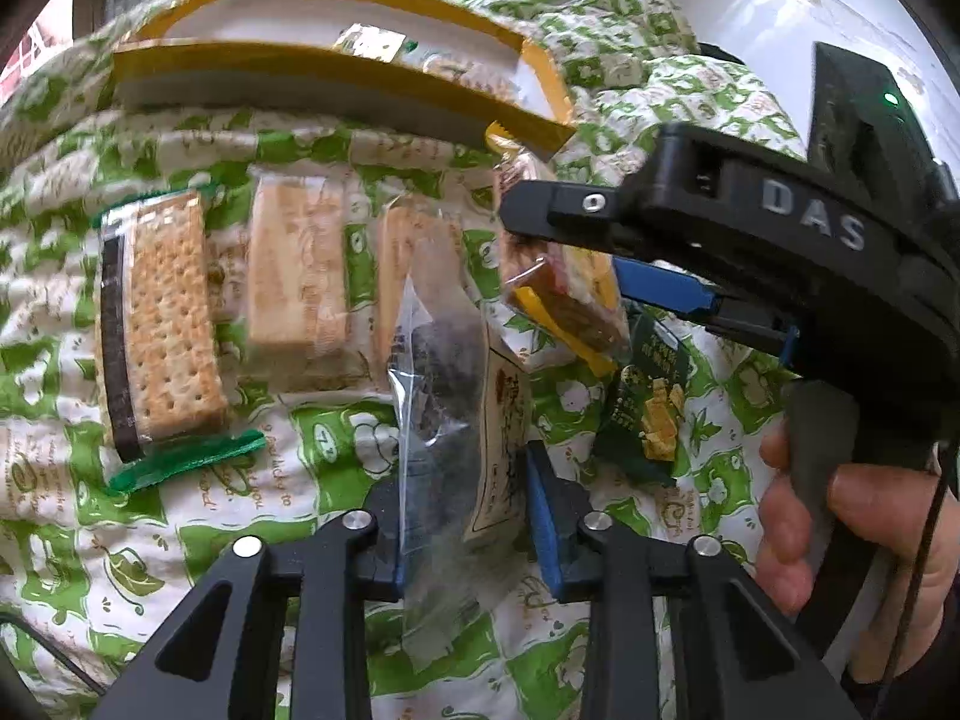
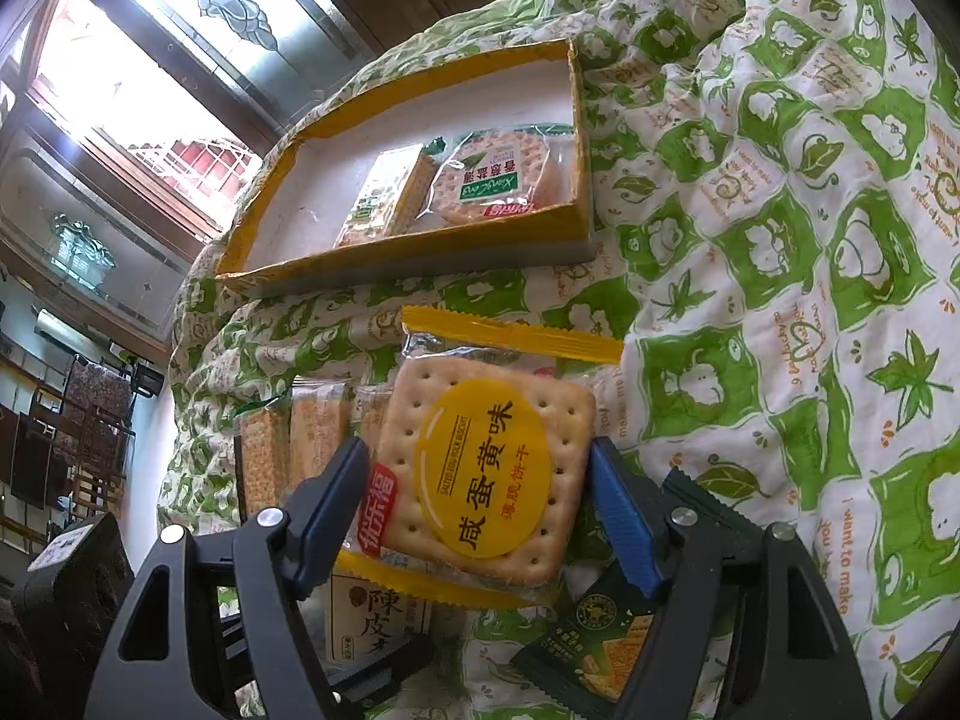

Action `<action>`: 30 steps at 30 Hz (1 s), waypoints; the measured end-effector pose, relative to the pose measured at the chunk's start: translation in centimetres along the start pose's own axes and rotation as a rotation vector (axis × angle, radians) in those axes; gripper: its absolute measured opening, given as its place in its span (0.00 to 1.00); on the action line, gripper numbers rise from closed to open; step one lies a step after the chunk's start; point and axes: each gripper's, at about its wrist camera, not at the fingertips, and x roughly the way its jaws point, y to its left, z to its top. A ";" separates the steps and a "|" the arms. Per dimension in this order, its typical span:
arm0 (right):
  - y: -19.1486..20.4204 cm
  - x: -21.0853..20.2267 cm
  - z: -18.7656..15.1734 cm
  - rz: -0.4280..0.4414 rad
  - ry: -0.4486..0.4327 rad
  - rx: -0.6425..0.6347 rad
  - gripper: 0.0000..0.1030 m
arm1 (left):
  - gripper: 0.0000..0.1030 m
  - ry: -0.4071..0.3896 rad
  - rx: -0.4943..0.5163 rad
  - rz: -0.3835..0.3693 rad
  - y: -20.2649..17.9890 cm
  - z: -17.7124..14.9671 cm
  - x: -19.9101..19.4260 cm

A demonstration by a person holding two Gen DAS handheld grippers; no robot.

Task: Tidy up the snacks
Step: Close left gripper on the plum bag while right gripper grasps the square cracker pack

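Note:
My left gripper (image 1: 468, 540) is shut on a clear packet (image 1: 444, 420) with dark contents and a cream label, held upright between the blue pads. The same packet (image 2: 372, 618) shows below the right gripper. My right gripper (image 2: 480, 504) is shut on a square cracker packet (image 2: 480, 468) with a yellow round label and yellow seals. From the left wrist that gripper (image 1: 576, 264) comes in from the right, holding the cracker packet (image 1: 564, 294) above the quilt. A shallow yellow box (image 2: 420, 252) lies beyond with two cracker packets (image 2: 480, 180) at its right end.
A green-and-white quilt (image 2: 780, 240) covers everything. Three cracker packets (image 1: 168, 324) lie in a row in front of the box (image 1: 336, 78). A dark green packet (image 1: 648, 408) lies under the right gripper. A hand (image 1: 840, 528) grips its handle.

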 end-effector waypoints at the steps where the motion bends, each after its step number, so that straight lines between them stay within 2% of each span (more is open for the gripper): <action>1: 0.0 0.0 0.0 0.001 -0.002 0.001 0.72 | 0.26 -0.007 0.007 0.002 -0.1 0.0 -0.2; 13: -0.5 -1.2 0.0 0.038 -0.031 0.017 0.72 | 0.24 -0.073 -0.030 -0.036 0.8 0.0 -3.3; 20: -0.8 -2.8 0.3 0.140 -0.095 0.040 0.71 | 0.21 -0.147 -0.048 -0.052 1.9 0.3 -6.6; 27: -0.3 -2.9 0.2 0.152 -0.088 0.019 0.71 | 0.21 -0.122 -0.049 -0.035 2.1 0.5 -5.6; 30: -0.2 -1.6 0.0 0.169 -0.027 0.021 0.71 | 0.21 -0.096 -0.053 -0.025 2.2 0.2 -4.8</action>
